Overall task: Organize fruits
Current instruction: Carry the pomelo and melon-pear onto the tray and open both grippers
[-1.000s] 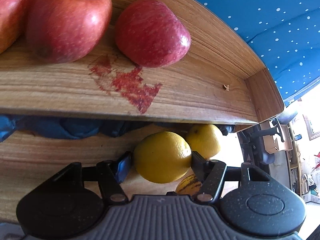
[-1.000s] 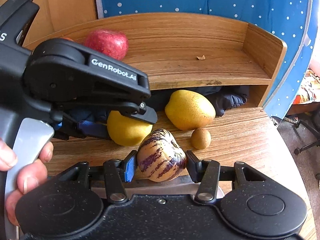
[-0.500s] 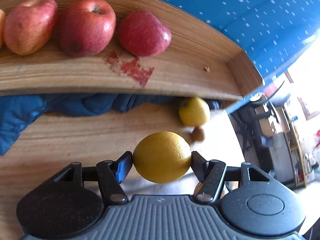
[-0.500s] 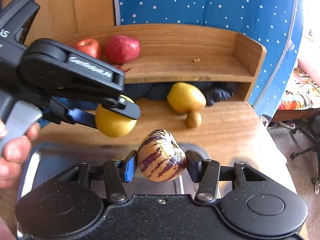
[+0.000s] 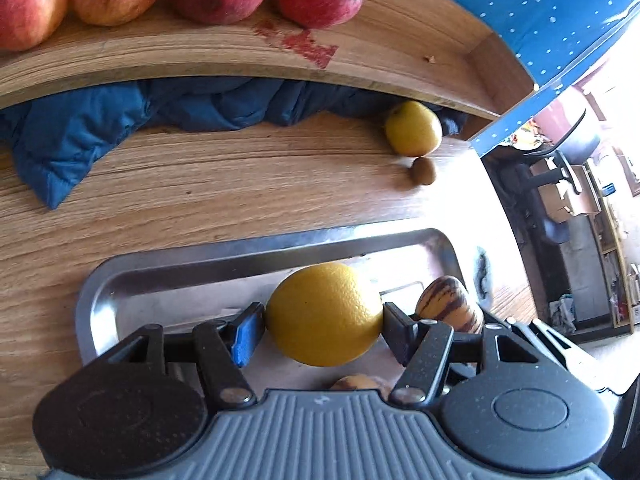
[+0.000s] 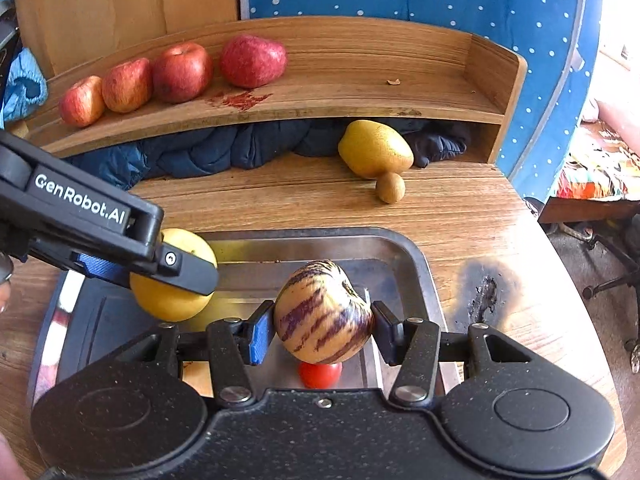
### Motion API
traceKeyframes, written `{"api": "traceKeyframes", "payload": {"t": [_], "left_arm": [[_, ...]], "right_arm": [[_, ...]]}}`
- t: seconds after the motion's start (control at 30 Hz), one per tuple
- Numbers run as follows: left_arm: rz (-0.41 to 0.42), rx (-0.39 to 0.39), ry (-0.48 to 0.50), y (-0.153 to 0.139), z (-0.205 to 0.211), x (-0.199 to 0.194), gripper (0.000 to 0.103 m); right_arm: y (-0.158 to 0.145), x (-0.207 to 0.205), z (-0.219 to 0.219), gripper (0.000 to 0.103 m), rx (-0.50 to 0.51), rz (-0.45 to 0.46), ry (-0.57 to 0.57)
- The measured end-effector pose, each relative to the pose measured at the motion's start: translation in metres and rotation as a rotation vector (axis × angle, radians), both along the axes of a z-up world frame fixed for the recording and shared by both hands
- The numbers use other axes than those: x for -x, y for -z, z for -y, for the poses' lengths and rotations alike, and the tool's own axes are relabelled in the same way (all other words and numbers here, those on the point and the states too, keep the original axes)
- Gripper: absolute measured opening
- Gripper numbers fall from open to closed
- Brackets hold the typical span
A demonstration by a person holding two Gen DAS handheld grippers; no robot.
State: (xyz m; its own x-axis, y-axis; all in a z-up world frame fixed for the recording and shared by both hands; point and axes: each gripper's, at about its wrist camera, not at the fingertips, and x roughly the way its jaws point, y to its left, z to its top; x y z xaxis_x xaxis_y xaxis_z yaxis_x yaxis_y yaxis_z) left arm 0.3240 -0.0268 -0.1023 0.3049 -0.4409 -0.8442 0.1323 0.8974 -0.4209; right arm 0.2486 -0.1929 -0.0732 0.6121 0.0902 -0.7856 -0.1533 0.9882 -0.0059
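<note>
left gripper (image 5: pixel 323 314) clamped across the middle of a yellow orange (image 5: pixel 324 314), right gripper (image 6: pixel 322 312) closed on a striped melon (image 6: pixel 323 312), both held just above the metal tray (image 6: pixel 400 248). probably firm, smooth, prone to roll; best gripped at the widest part. four apples (image 6: pixel 182 72) on the shelf (image 6: pixel 360 92), one pear (image 6: pixel 375 149), one kiwi (image 6: pixel 390 187).

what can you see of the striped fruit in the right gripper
The striped fruit is rounded, cream-yellow with purple streaks running toward a small dark dimple on its upper right. The skin looks smooth and whole. The right gripper is shut on it, the blue pad at its left and the black pad at its right, holding it above the metal tray. Nothing else touches it. A small red fruit lies in the tray below it.
</note>
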Motion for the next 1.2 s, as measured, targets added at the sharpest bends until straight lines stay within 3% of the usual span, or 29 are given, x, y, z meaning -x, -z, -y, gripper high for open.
{"api": "traceKeyframes", "payload": {"t": [0.33,0.53,0.87,0.97,1.2], "left_arm": [[-0.012,-0.037,-0.018,0.002,-0.006,0.006,0.068],[-0.015,-0.054,-0.047,-0.002,-0.006,0.014,0.068],[0.064,-0.116,-0.073,-0.024,-0.004,0.052,0.096],[0.091,-0.138,-0.071,-0.029,-0.003,0.069,0.102],[0.097,-0.177,-0.082,-0.032,-0.012,0.118,0.102]], "right_arm": [[0.003,-0.01,-0.008,0.054,0.022,-0.006,-0.043],[-0.008,0.004,-0.007,0.073,0.006,0.029,-0.043],[-0.035,0.07,0.011,0.101,-0.069,0.124,0.041],[-0.038,0.094,0.016,0.102,-0.088,0.124,0.062],[-0.036,0.138,0.02,0.102,-0.121,0.091,0.081]]}}
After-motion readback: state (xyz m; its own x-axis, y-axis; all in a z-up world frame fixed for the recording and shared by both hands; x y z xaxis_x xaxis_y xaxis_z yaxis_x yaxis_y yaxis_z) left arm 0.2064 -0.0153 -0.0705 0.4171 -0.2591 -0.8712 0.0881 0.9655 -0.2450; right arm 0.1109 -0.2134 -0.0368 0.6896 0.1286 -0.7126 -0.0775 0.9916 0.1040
